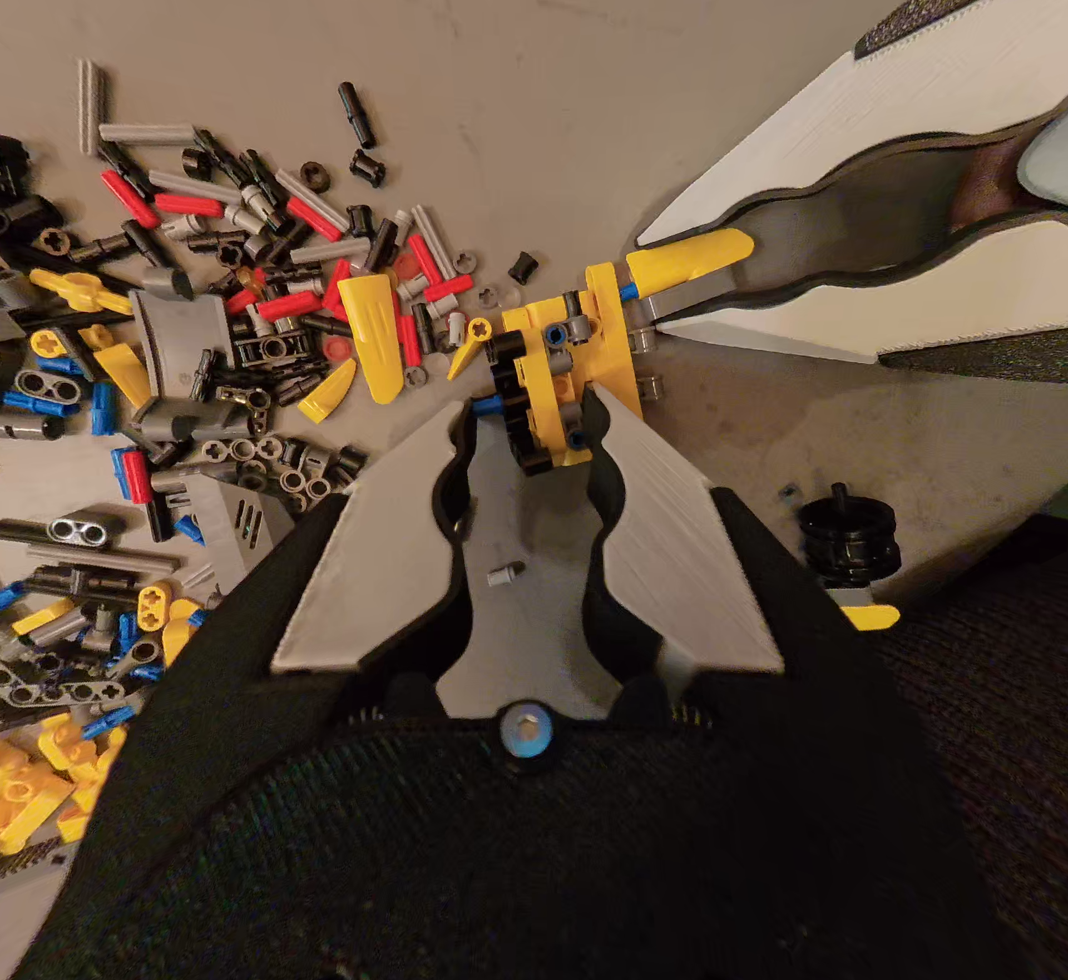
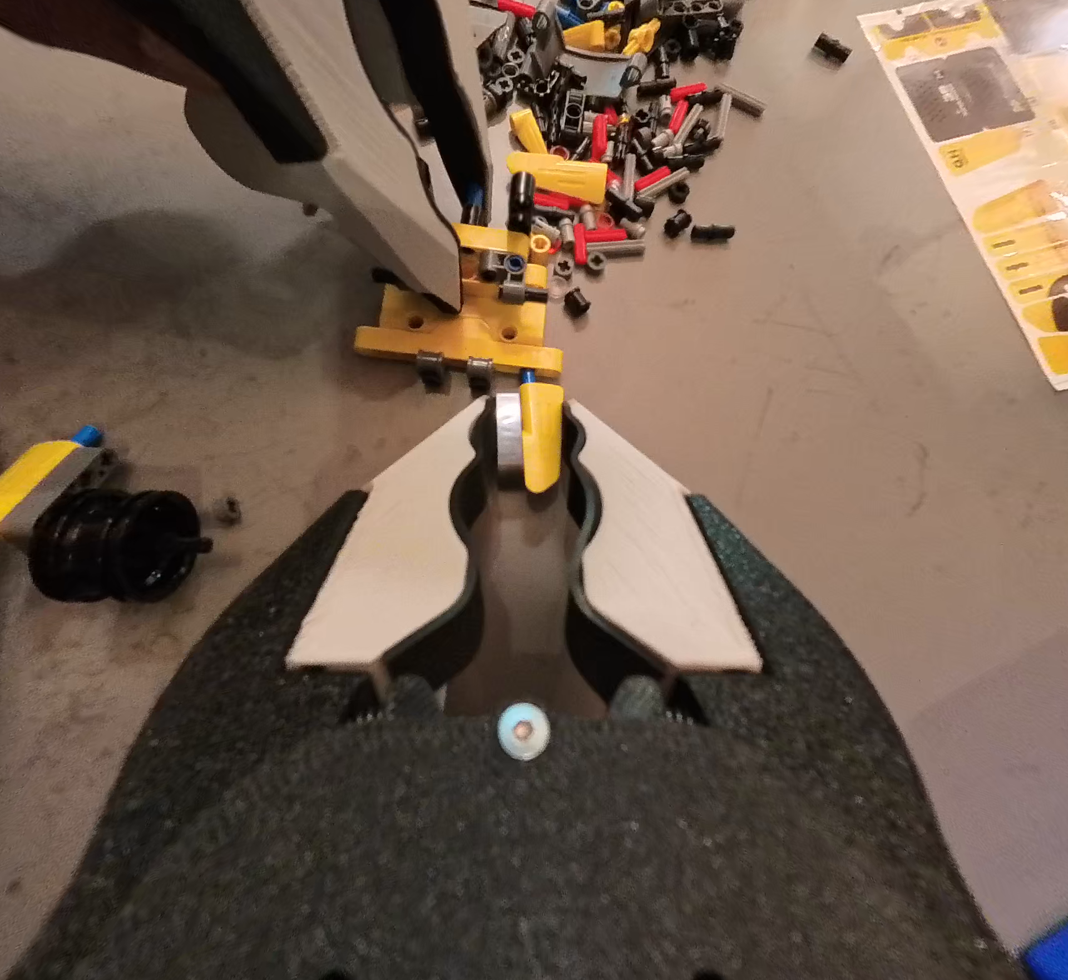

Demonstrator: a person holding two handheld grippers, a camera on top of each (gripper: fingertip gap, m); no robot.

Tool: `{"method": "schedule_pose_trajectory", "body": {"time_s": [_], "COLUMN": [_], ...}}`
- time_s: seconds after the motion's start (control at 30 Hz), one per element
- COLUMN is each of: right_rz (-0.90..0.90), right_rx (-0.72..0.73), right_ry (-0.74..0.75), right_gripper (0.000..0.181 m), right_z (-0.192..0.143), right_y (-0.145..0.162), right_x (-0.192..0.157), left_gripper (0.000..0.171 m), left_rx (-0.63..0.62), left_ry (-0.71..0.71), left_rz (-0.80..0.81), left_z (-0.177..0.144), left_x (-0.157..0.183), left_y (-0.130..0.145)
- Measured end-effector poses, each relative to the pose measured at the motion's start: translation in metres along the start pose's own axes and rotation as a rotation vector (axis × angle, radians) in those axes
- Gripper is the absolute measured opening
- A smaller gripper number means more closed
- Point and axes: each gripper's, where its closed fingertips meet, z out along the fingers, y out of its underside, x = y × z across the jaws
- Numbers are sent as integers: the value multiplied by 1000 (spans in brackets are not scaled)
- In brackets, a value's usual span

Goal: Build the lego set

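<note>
My right fingers (image 2: 523, 409) pinch a small yellow wedge-and-grey-beam plastic piece (image 2: 534, 435), its blue pin just short of the yellow plastic brick assembly (image 1: 569, 374) on the grey surface (image 1: 578, 56). My left fingers (image 1: 529, 409) clamp that assembly. Misaligned pushing could twist it loose into the loose pile of plastic pins and beams (image 1: 243, 288) beyond.

A yellow brick assembly (image 1: 569, 368) with a black toothed part, grey connectors and blue pins rests on a mottled grey-brown tabletop (image 1: 520, 27); the left gripper (image 1: 529, 412) and right gripper (image 2: 526, 403) show pale grey fingers on speckled black bodies; the right grips a yellow wedge panel (image 2: 542, 438) with a grey beam; the loose pile (image 1: 231, 316) mixes red, black, grey, blue and yellow; a black wheel hub (image 2: 112, 545), possibly glossy; a yellow-and-grey sticker sheet (image 2: 982, 143).
</note>
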Motion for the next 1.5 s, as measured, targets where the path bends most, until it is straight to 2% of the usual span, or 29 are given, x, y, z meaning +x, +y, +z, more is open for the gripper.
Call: {"method": "schedule_pose_trajectory", "body": {"time_s": [0.4, 0.53, 1.13, 1.27, 1.43, 1.5], "right_rz": [99, 123, -51, 11, 258, 264], "right_rx": [23, 20, 21, 19, 40, 42], "right_ry": [-28, -46, -60, -104, -248, -260], "right_gripper": [21, 21, 20, 20, 21, 21], "right_z": [1, 2, 5, 6, 4, 4], "right_y": [-3, -2, -5, -5, -8, -8], "right_x": [1, 1, 2, 3, 4, 5], "left_gripper": [34, 34, 34, 34, 34, 34], "left_rx": [43, 48, 67, 77, 85, 90], "left_ry": [80, 61, 94, 101, 102, 104], "left_rz": [-41, -2, 61, 68, 77, 71], "left_z": [-2, -2, -2, -3, -3, -3], "left_x": [-2, -2, -3, -3, -3, -3], "left_y": [-2, -2, -1, -2, -2, -2]}}
